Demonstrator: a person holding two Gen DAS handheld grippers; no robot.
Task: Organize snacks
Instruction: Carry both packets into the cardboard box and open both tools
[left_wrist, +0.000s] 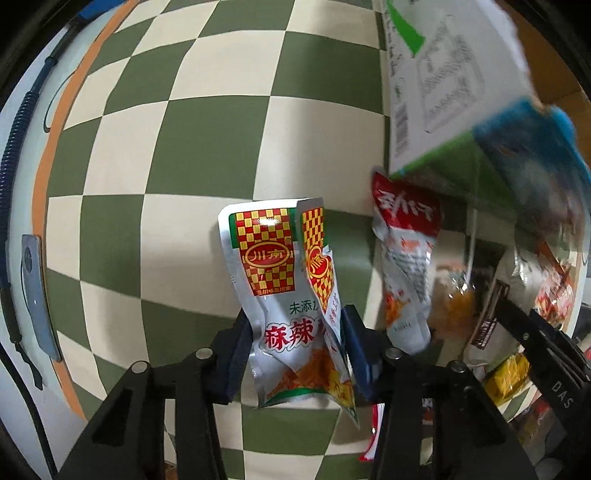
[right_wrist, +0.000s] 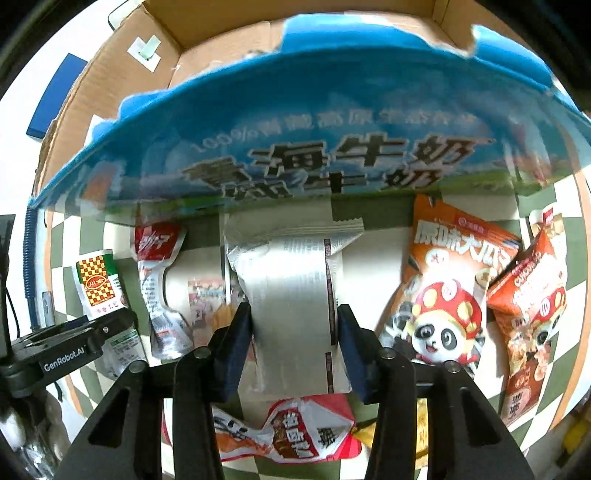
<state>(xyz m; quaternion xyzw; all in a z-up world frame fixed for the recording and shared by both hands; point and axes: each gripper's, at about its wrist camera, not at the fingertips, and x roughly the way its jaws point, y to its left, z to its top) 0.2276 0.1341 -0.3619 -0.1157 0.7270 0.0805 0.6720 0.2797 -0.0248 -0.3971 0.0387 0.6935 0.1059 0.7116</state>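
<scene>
My left gripper (left_wrist: 295, 328) is shut on two silver spicy-snack packets with red and yellow checkered labels (left_wrist: 273, 280), held above the checkered table. They also show in the right wrist view (right_wrist: 98, 284), at the left, with the left gripper (right_wrist: 74, 339) below them. My right gripper (right_wrist: 295, 325) is shut on a silver foil snack pack (right_wrist: 291, 280), just in front of a blue milk carton box (right_wrist: 295, 147) with its cardboard flaps open. The box also shows in the left wrist view (left_wrist: 454, 81), at the upper right.
A green and cream checkered tablecloth (left_wrist: 184, 147) covers the table. A red and white packet (left_wrist: 406, 258) (right_wrist: 159, 280) lies by the box. Two orange panda snack bags (right_wrist: 447, 291) lie right. A red packet (right_wrist: 288, 432) lies under my right gripper. A yellow packet (left_wrist: 509, 376) lies lower right.
</scene>
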